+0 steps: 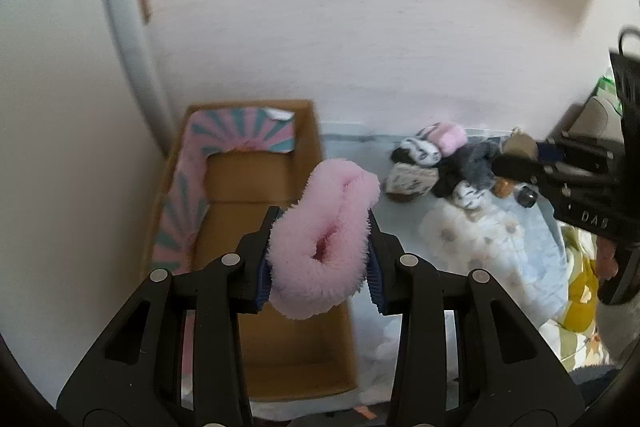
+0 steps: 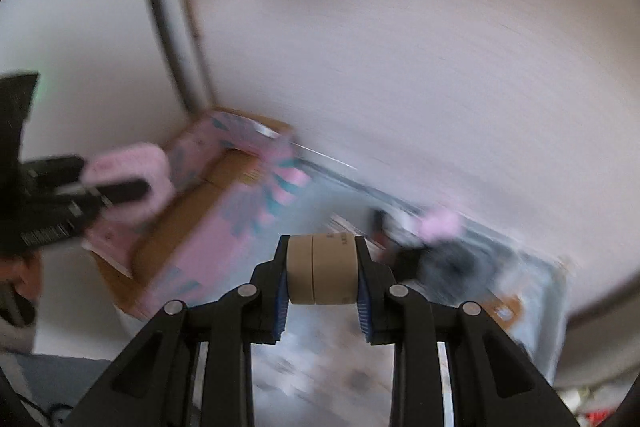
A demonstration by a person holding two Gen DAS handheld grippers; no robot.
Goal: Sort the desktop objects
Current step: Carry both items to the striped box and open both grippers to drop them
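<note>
Pale wall and a white rounded frame back a surface spread with a light, patterned cloth [image 1: 500,251], and over it both hands carry something. Clamped between the left gripper [image 1: 320,247]'s jaws is a fluffy pink loop [image 1: 324,239], folded on itself and hanging above the open cardboard box [image 1: 280,327] — pinched across its middle, I'd say, so the soft pile cannot slip out. Its likely home is that box, whose pink-and-teal flaps [image 1: 188,211] stand up along the far and left sides; the near right wall looks the easier way in. Across from it, the right gripper [image 2: 321,269] is clenched on a tan roll of tape [image 2: 321,269], its flat faces squeezed between the pads so the roll sits crosswise and steady. That view is badly smeared, so where the tape is bound I cannot tell. Beyond the box lies a heap of small plush toys [image 1: 448,163] — black-and-white, grey, pink — not yet sorted and close under the right hand's path, where a low pass could snag them.
</note>
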